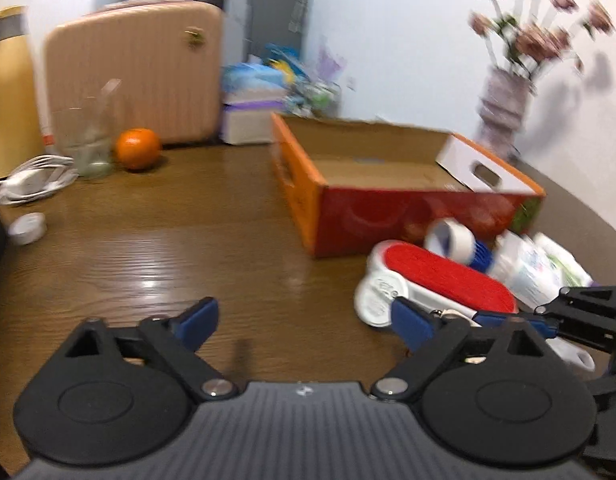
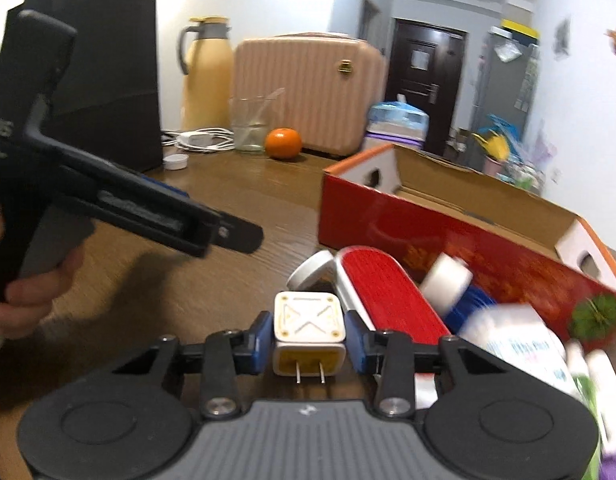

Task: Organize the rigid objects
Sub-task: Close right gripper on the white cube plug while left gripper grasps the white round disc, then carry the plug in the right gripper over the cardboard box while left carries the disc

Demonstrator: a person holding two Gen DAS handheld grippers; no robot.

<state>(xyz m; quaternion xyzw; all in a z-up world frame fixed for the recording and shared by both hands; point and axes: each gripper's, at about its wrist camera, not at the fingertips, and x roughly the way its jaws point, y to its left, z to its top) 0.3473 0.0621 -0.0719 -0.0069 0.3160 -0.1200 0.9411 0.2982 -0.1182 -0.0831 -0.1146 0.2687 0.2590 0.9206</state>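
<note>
The right gripper (image 2: 309,346) clamps a white plug adapter (image 2: 309,330); the left gripper (image 1: 304,322) hangs open, empty. The cardboard box (image 1: 387,208) at one o'clock looks empty, so the lint brush (image 1: 439,280), tape roll (image 1: 451,242) and bottles (image 1: 535,268) remain.

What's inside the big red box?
The red box shows only bare cardboard floor in the left wrist view. Its near wall hides the front strip of the bottom, so something small there cannot be ruled out.
</note>
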